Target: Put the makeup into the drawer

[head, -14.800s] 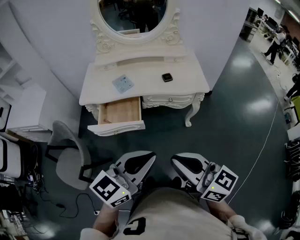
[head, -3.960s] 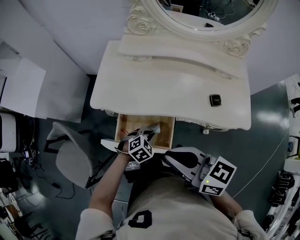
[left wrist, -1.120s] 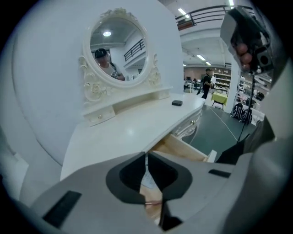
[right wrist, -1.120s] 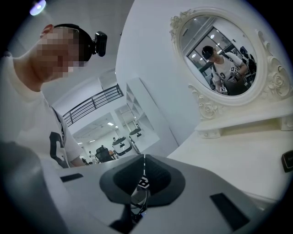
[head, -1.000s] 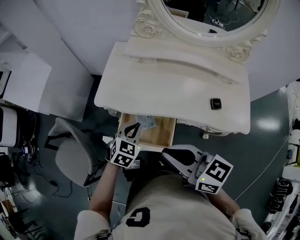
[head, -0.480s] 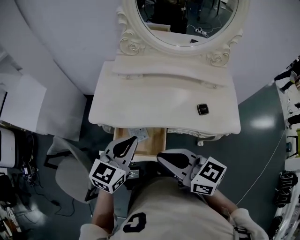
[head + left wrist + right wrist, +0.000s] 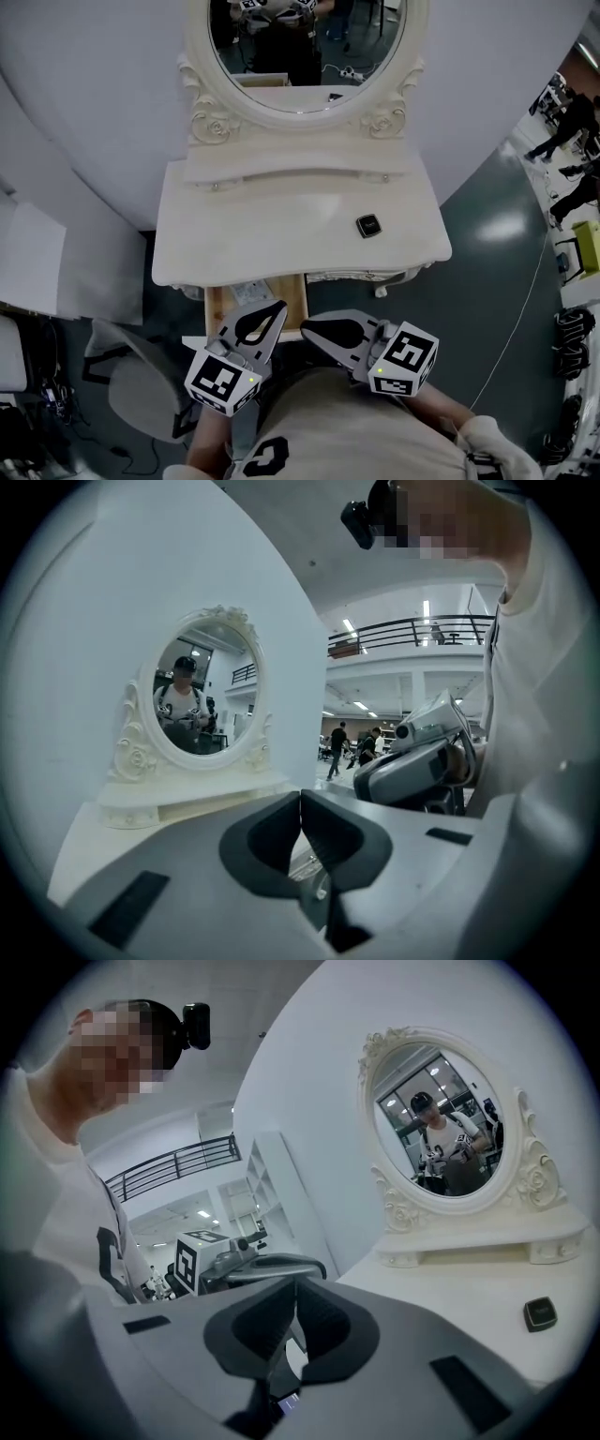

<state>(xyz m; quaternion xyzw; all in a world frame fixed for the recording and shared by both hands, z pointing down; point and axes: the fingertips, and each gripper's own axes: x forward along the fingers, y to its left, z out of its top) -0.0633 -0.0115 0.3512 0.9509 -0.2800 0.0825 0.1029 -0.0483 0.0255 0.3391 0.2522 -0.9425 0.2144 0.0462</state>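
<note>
In the head view, your left gripper (image 7: pixel 270 312) and right gripper (image 7: pixel 314 327) hover side by side over the open drawer (image 7: pixel 291 302). The pale makeup (image 7: pixel 246 292) lies at its far end, by the dressing table's (image 7: pixel 234 234) near edge. A black compact (image 7: pixel 368 225) sits toward the right, with bare top to its left. In the left gripper view, the jaws are clenched on nothing. In the right gripper view they are clenched and empty too; the only print is the cube's (image 7: pixel 197 1260) square marker.
</note>
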